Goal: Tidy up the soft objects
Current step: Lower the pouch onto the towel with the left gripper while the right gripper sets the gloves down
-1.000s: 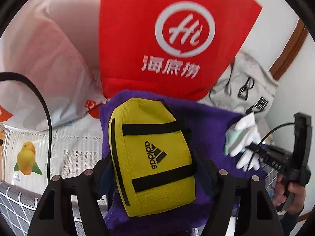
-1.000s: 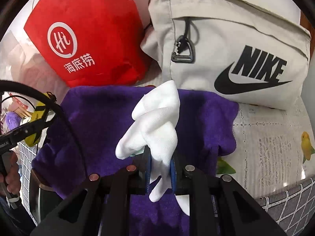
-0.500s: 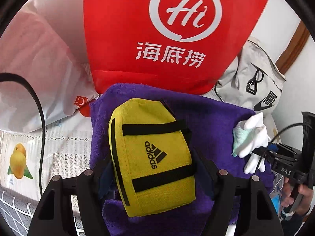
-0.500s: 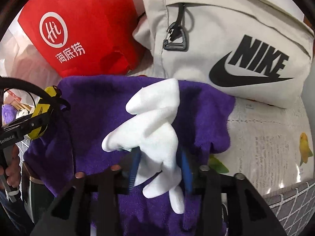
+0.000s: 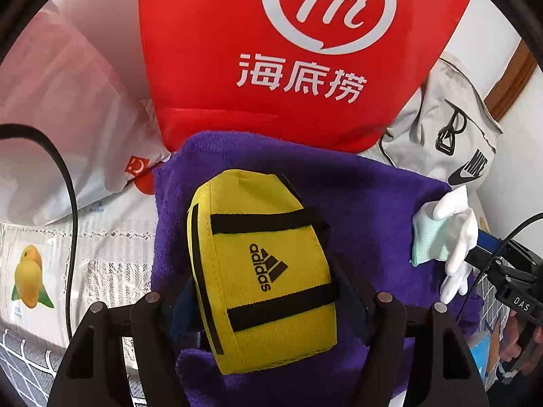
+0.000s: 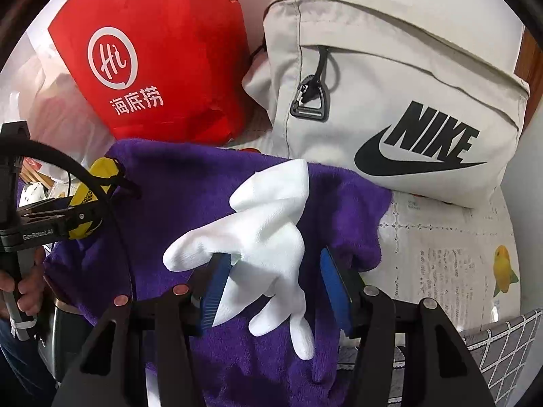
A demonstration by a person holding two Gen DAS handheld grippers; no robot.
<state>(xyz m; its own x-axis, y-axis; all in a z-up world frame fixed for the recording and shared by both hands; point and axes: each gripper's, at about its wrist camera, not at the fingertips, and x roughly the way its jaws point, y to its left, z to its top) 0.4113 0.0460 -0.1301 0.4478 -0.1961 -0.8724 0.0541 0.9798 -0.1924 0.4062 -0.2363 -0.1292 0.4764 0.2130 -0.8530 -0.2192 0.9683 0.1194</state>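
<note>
A yellow adidas pouch (image 5: 264, 264) with black straps sits between the fingers of my left gripper (image 5: 266, 302), which is shut on it just above a purple towel (image 5: 366, 196). In the right wrist view a white glove (image 6: 264, 234) lies on the same purple towel (image 6: 190, 183). The jaws of my right gripper (image 6: 275, 288) are opening around the glove. It drapes over the left blue pad, and the right pad stands clear of it. The left gripper (image 6: 61, 217) with the pouch (image 6: 91, 196) shows at the left edge there.
A red shopping bag (image 5: 305, 51) stands behind the towel, with a beige Nike bag (image 6: 390, 101) to its right and a white plastic bag (image 5: 68, 118) to its left. A fruit-print tablecloth (image 5: 101, 254) covers the surface. A black cable (image 5: 68, 203) crosses the left side.
My right gripper's jaws have spread apart from their grip on the white glove, which now slumps onto the towel. The left gripper with the pouch has sunk slightly toward the towel.
</note>
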